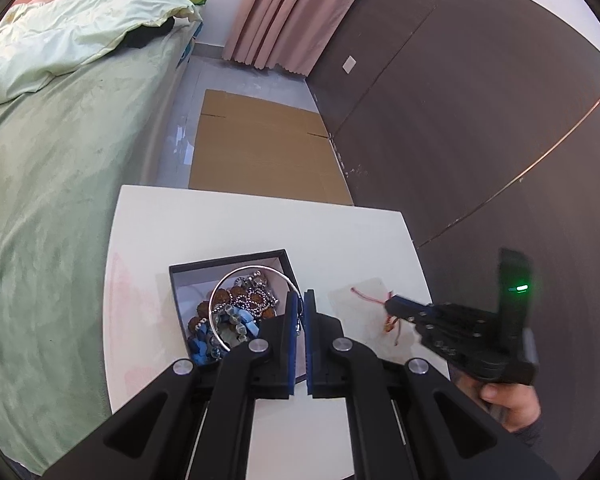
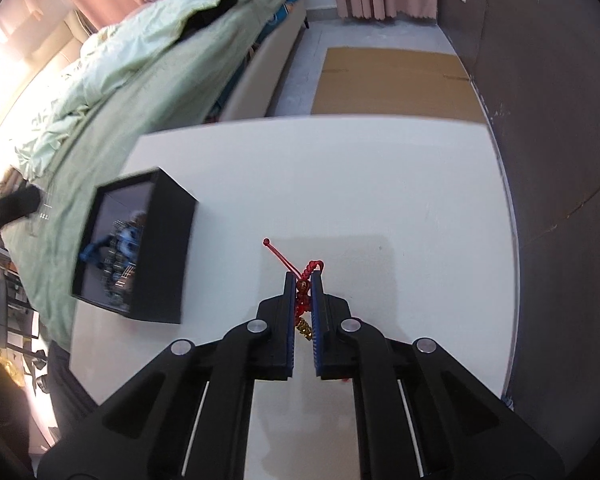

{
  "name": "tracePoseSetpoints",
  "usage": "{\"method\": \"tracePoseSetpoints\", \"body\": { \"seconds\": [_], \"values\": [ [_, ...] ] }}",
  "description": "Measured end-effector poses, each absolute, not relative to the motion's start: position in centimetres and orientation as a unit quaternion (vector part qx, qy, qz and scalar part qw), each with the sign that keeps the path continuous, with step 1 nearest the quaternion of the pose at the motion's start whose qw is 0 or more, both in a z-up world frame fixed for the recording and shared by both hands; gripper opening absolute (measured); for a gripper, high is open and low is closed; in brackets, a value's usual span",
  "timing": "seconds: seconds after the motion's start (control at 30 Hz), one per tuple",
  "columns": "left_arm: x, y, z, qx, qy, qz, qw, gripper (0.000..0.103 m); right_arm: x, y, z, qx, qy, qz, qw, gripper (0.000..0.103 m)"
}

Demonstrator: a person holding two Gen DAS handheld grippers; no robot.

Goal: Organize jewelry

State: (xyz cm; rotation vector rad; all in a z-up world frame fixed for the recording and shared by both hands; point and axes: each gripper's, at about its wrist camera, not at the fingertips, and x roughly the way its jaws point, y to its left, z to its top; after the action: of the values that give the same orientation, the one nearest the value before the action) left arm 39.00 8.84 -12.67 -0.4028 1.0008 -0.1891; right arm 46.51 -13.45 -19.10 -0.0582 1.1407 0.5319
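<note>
On the white tabletop (image 1: 236,220) an open black cardboard box (image 1: 284,258) holds heaped beads and chains. The left gripper (image 1: 299,304), jaws nearly together, pinches a thin silver wire bangle (image 1: 216,292) over the box. To the right, the right gripper (image 1: 392,305) touches a red cord bracelet (image 1: 370,296).

white table (image 2: 380,184) with black jewelry box (image 2: 168,256) at left, red cord bracelet (image 2: 306,280) right of it

Red cord bracelet (image 2: 306,280), pinched (tongs); silver bangle (image 1: 236,308), boxed
</note>
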Motion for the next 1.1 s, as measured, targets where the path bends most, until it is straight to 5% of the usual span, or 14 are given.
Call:
{"method": "tracePoseSetpoints", "body": {
  "seconds": [0.13, 0.2, 0.43, 0.57, 0.77, 0.83, 0.87, 0.9, 1.1],
  "values": [
    [38.9, 8.1, -12.7, -0.162, 0.47, -0.079, 0.864, 0.011, 45.5, -13.1, -16.4, -0.016, 0.511, 0.265, 0.818, 0.008],
    [38.6, 8.7, -12.7, -0.172, 0.466, -0.072, 0.865, 0.028, 44.9, -12.4, -14.8, -0.009, 0.498, 0.28, 0.821, 0.008],
    [37.5, 11.7, -12.4, -0.199, 0.46, -0.046, 0.864, 0.032, 43.2, -9.3, -11.0, 0.001, 0.467, 0.329, 0.82, 0.008],
    [36.2, 13.4, -11.8, -0.205, 0.449, -0.028, 0.869, 0.051, 42.7, -7.0, -9.9, 0.001, 0.461, 0.349, 0.816, 0.008],
    [34.6, 15.2, -11.2, -0.211, 0.44, -0.012, 0.873, 0.063, 42.7, -3.4, -9.2, 0.002, 0.461, 0.371, 0.806, 0.01],
    [34.1, 15.6, -10.8, -0.212, 0.436, -0.007, 0.874, 0.068, 42.8, -2.7, -9.5, -0.001, 0.473, 0.372, 0.799, 0.038],
    [33.6, 15.9, -10.6, -0.215, 0.433, -0.005, 0.875, 0.071, 42.6, -2.6, -9.5, -0.002, 0.477, 0.367, 0.799, 0.075],
    [33.2, 16.0, -10.4, -0.218, 0.43, -0.004, 0.876, 0.074, 42.4, -2.8, -9.4, 0.0, 0.471, 0.36, 0.805, 0.098],
    [29.5, 15.5, -9.4, -0.218, 0.399, 0.002, 0.89, 0.088, 39.7, -7.1, -8.6, -0.005, 0.424, 0.318, 0.848, 0.098]
  ]
}}
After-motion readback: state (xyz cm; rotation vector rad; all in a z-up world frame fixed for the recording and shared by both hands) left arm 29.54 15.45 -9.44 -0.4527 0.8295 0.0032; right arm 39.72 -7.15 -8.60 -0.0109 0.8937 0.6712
